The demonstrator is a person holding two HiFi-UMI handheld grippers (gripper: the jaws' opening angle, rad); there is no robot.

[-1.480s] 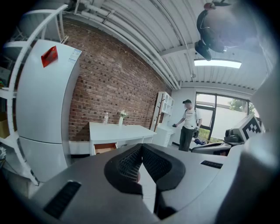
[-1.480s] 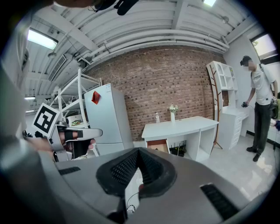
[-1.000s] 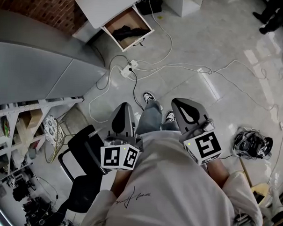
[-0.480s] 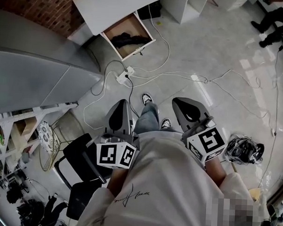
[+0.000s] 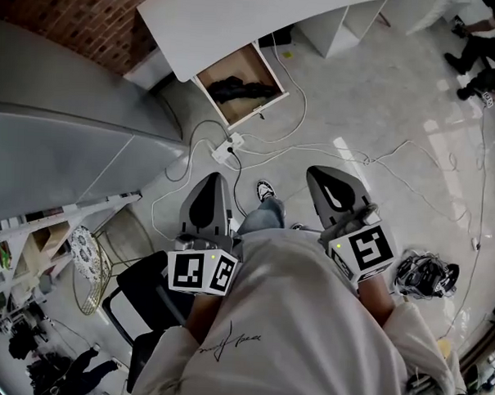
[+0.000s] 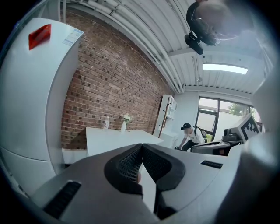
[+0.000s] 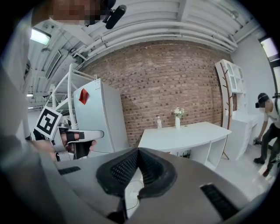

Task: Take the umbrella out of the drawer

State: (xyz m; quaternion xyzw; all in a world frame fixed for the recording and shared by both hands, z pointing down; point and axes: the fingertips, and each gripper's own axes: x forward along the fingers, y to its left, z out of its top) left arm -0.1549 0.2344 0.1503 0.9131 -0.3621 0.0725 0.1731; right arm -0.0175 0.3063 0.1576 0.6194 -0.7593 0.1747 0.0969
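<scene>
The left gripper (image 5: 213, 179) and the right gripper (image 5: 322, 173) are held side by side in front of the person's white shirt (image 5: 299, 326), well apart from the drawer (image 5: 237, 65). In each gripper view the fingers are pressed together at the tips with nothing between them. In the head view the drawer stands pulled out from under the white table (image 5: 239, 20) at about 12 o'clock. The dark, folded umbrella (image 5: 240, 90) lies inside it across its wooden bottom. On the floor between the drawer and the grippers, a white power strip (image 5: 227, 148) sits among loose white cables. One shoe (image 5: 266, 189) shows just beyond the gap between the two grippers. A grey fridge (image 5: 62, 135) fills the 9 o'clock side, with the brick wall (image 5: 67, 5) at 11 o'clock behind it. A black chair (image 5: 141, 290) is at 7 o'clock, near the left gripper. A dark tangle of cables (image 5: 424, 274) lies at 4 o'clock. In the right gripper view a vase of flowers (image 7: 177, 117) and a bottle (image 7: 159, 122) stand on the table against the brick.
</scene>
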